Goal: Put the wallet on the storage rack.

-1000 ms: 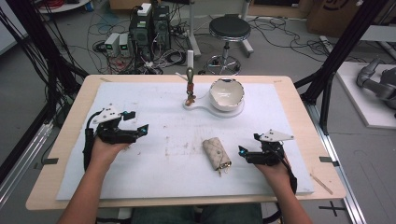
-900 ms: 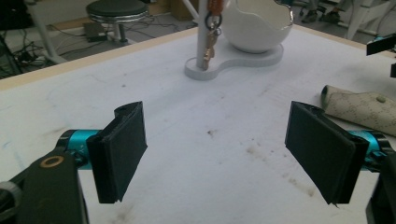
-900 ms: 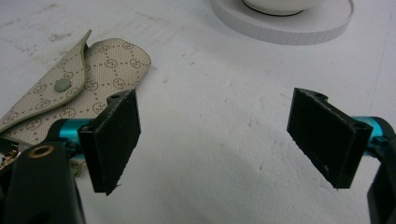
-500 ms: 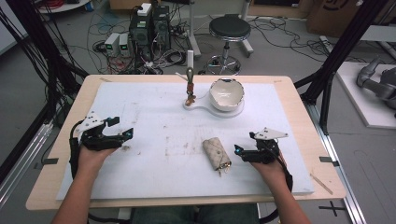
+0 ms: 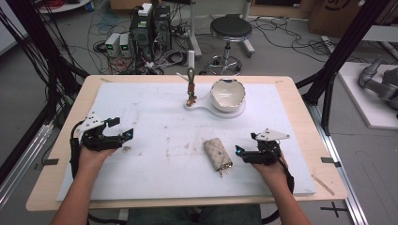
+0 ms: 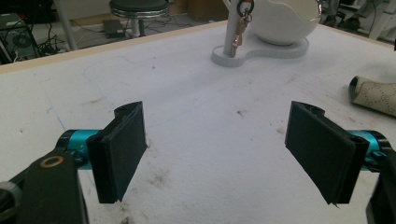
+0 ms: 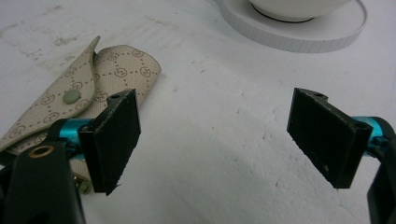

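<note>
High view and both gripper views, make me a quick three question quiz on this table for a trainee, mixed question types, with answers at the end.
1. True or false: the right gripper grips the pouch.
2. What hangs on the white stand? A) keys B) tape C) a cup
3. Fill in: the bowl sits on a white ____.

Key:
1. False. Its jaws are open, the pouch lying beside them.
2. A, keys.
3. Base, joined to the stand's foot.

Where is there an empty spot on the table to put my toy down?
The biggest bare patch is the white mat between the left claw and the key pouch. There is also room at the far left corner. It is crowded at the far middle, where the bowl and key stand sit, and between the pouch and the right claw.
</note>
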